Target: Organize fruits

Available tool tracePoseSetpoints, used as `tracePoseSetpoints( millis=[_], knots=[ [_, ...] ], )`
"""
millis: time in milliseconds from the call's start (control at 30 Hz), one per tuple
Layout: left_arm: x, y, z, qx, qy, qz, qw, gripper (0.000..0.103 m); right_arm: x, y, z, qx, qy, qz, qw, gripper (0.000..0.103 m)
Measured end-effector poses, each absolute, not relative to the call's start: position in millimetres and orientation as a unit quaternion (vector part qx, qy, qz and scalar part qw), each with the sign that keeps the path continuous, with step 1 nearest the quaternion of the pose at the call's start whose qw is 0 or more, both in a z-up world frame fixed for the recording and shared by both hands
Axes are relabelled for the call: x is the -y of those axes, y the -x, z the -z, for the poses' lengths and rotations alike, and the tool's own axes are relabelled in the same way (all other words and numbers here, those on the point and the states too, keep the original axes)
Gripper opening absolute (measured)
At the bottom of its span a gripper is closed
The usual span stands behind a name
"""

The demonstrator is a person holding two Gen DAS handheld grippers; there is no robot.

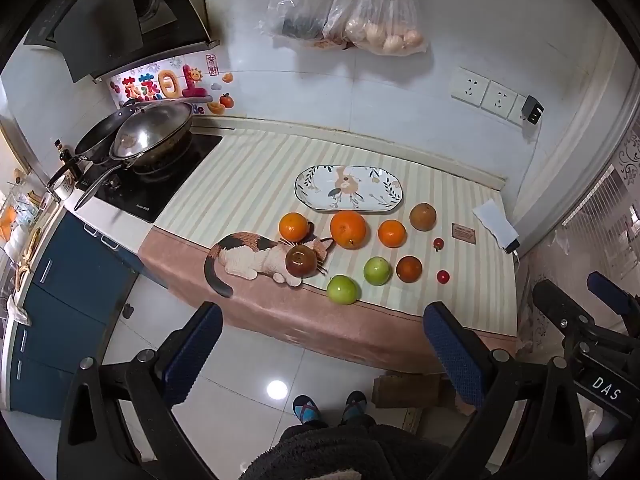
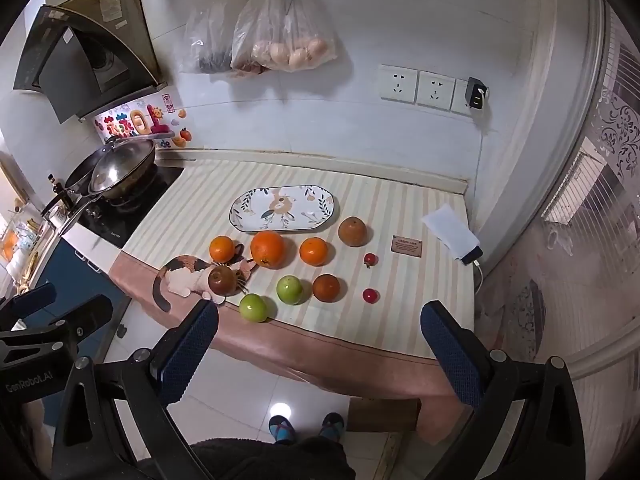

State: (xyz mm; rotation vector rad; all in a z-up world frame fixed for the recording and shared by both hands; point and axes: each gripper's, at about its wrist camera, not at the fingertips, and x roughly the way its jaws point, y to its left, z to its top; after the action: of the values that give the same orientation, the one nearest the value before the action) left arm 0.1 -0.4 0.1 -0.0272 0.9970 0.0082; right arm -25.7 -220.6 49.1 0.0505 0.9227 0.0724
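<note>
Left hand-held gripper: jaws spread wide, blue pads facing, nothing between them | right hand-held gripper: jaws likewise spread wide, nothing held | both raised, side by side, angled downward | person's feet visible below.

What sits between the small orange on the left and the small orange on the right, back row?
The big orange lies between the left small orange and the right small orange, just in front of the oval plate. It shows clearly in both wrist views.

Three oranges, two green apples, one plate
</note>
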Motion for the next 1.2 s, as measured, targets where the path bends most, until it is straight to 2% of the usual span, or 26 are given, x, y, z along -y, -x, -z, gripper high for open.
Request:
tracePoseSetpoints(
  millis=[1200],
  knots=[
    [-8.1,-6.0,-7.8,-0.474,0.014,-0.006,0.88,0.103,214.1,21.7,-46.8,-0.447,-0.025,-0.046,0.893,0.103]
  ],
)
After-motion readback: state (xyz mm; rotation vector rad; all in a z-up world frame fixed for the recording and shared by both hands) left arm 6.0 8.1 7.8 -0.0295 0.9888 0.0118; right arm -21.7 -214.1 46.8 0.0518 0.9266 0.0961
